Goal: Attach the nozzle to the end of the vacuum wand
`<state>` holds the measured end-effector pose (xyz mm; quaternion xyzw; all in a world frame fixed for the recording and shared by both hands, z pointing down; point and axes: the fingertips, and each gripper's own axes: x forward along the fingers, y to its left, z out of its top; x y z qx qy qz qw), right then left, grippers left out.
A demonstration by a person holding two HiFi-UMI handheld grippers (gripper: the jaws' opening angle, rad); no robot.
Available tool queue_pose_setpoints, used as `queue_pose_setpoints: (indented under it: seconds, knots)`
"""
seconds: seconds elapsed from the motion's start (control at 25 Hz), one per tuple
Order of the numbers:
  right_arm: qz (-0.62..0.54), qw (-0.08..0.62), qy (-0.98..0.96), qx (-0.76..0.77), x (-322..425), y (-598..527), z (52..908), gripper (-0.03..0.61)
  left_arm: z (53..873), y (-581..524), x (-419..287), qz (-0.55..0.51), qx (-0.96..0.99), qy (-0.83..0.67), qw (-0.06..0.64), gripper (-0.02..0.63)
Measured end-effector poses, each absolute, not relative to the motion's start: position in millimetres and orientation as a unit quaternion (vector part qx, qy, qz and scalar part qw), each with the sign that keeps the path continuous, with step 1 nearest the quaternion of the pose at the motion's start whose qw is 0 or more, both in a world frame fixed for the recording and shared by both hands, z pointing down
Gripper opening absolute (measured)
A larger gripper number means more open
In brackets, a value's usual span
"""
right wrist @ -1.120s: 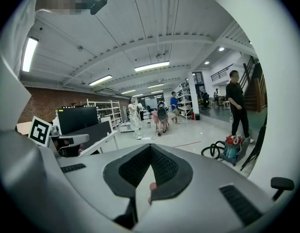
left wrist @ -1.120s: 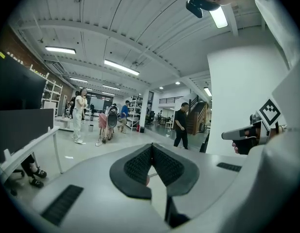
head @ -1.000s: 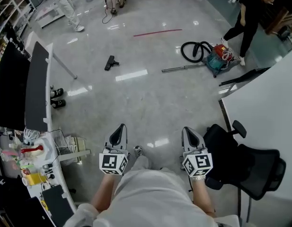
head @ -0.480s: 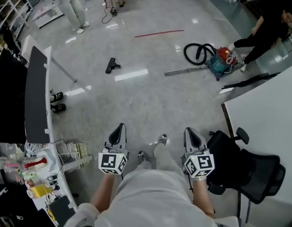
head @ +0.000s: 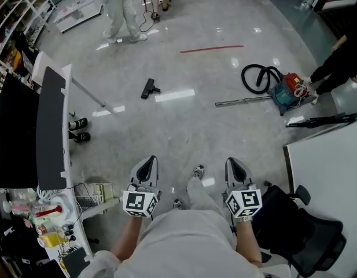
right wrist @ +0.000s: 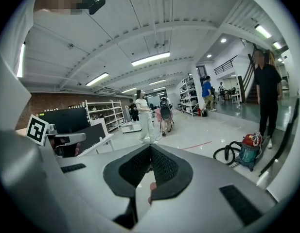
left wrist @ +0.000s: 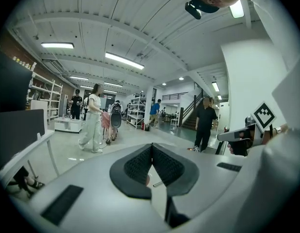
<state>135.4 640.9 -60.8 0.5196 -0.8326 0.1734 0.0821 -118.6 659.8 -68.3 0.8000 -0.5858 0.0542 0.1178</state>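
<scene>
- Since a second ago the floor [head: 184,132] has slid down my head view. The nozzle [head: 149,88] and the wand [head: 245,101] both sit lower and a little further right, and the office chair [head: 300,225] has dropped towards the bottom corner. I take it I am walking towards the parts.
- I carry my left gripper [head: 146,165] and right gripper [head: 236,165] side by side in front of my waist, pointing ahead. Both pairs of jaws are pressed together with nothing between them, since there is nothing to carry yet.
- The nozzle lies alone on the floor, ahead and to my left, well apart from the wand.
- The wand lies flat on the floor ahead to my right. One end is by the vacuum cleaner [head: 289,91] and its coiled hose [head: 256,77], and the free end points roughly towards the nozzle's side.
- Nothing is joined yet and both parts look out of reach. I judge I must get closer and open my jaws before I can pick either one up.
</scene>
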Motion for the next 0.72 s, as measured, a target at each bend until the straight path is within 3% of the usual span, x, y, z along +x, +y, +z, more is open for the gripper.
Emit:
queue_pose_setpoints:
  seconds: [0.4,0.72]
  knots:
    - [0.151,0.072,-0.867,0.47,150.2,484.9,-74.4,0.005,-97.5,530.0,-104.5,0.046,0.774,-0.627,0.075,0.011]
    - [0.164,0.072,-0.866,0.467,137.2,429.3,-63.1,0.005,-94.3,467.4,-117.4,0.047,0.774,-0.627,0.075,0.011]
